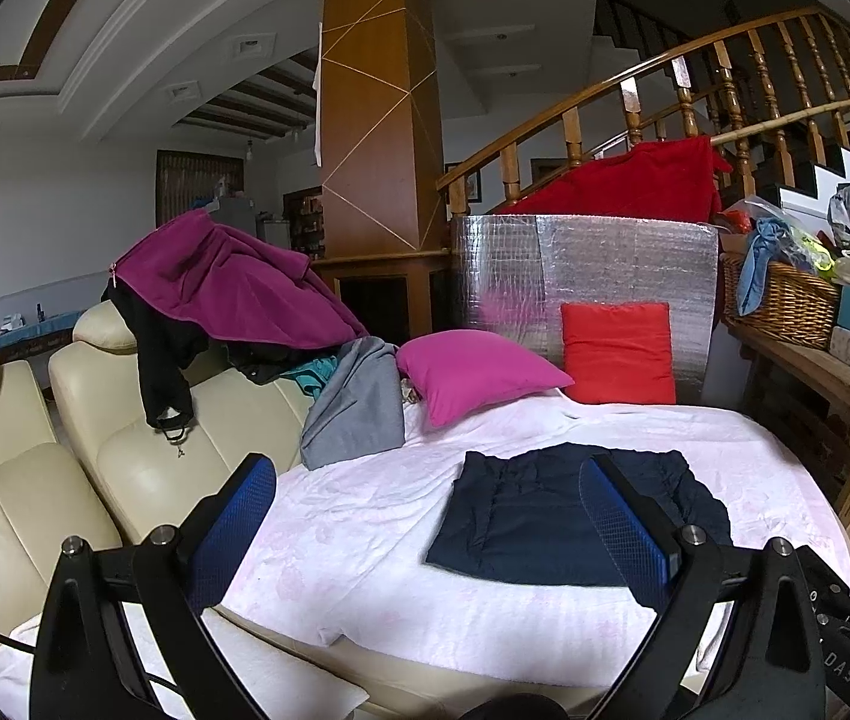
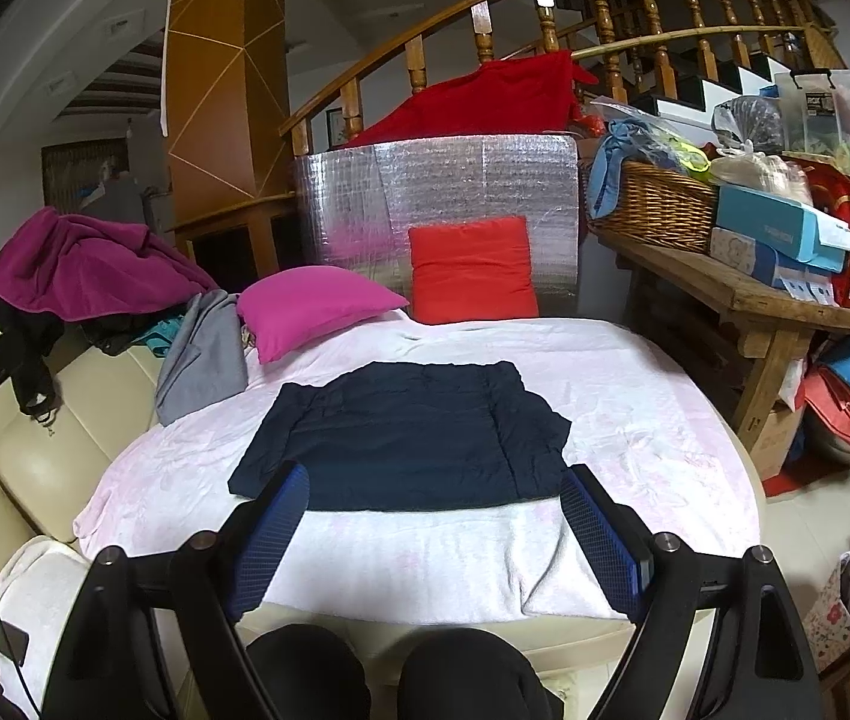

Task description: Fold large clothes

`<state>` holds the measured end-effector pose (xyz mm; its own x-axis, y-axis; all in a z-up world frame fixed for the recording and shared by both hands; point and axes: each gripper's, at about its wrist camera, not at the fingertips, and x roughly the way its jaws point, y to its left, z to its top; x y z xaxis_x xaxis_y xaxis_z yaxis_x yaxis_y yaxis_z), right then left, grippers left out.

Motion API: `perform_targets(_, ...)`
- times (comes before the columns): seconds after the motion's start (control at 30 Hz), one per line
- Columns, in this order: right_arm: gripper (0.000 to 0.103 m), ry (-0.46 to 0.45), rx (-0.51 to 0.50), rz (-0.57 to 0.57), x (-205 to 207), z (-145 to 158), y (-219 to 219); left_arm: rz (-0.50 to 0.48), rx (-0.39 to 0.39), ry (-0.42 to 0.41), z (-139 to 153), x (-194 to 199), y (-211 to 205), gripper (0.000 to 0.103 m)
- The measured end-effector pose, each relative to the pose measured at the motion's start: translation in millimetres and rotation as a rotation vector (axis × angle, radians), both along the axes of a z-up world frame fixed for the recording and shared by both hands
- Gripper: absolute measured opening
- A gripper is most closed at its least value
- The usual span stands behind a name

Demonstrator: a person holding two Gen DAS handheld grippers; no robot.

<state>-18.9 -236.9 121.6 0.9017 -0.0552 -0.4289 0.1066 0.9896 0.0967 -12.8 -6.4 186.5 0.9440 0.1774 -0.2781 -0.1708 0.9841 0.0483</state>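
On the pale pink blanket (image 2: 635, 420) lay one dark navy garment (image 2: 407, 438), folded into a rough rectangle with its sides turned in, flat and near the blanket's middle. Beyond the garment, at the blanket's far edge, two cushions: one magenta cushion (image 2: 317, 306) tilted to the left, one red cushion (image 2: 470, 270) propped upright against a silver foil panel (image 2: 455, 180). One grey cloth (image 2: 203, 354) slumped left of the garment, partly on the blanket. One purple fleece (image 2: 77, 264) heaped over a black item on the cream sofa (image 1: 143, 456), farther left. One wicker basket (image 2: 653, 204) sat on a wooden bench (image 2: 785, 300) to the garment's right.

Left gripper (image 1: 425, 516) hovered short of the garment's near-left side, fingers spread wide, nothing between them. Right gripper (image 2: 434, 516) hung just short of the garment's near edge, its two blue pads (image 2: 602, 540) likewise wide apart, empty, not touching cloth. Two dark-clad knees (image 2: 395, 672) showed below the right gripper.
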Motion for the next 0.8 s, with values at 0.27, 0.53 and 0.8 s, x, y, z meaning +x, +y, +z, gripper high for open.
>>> perform_targets(0.27,0.088,-0.003,-0.010,0.003,0,1,4,0.005,-0.009,-0.003,1,-1,3,0.101)
perform_targets(0.53,0.088,-0.011,-0.011,-0.001,1,5,2,-0.001,-0.006,-0.011,4,2,1,0.101)
perform_targets(0.8,0.088,-0.009,-0.009,-0.002,9,11,0,-0.005,-0.001,-0.010,9,13,-2,0.101)
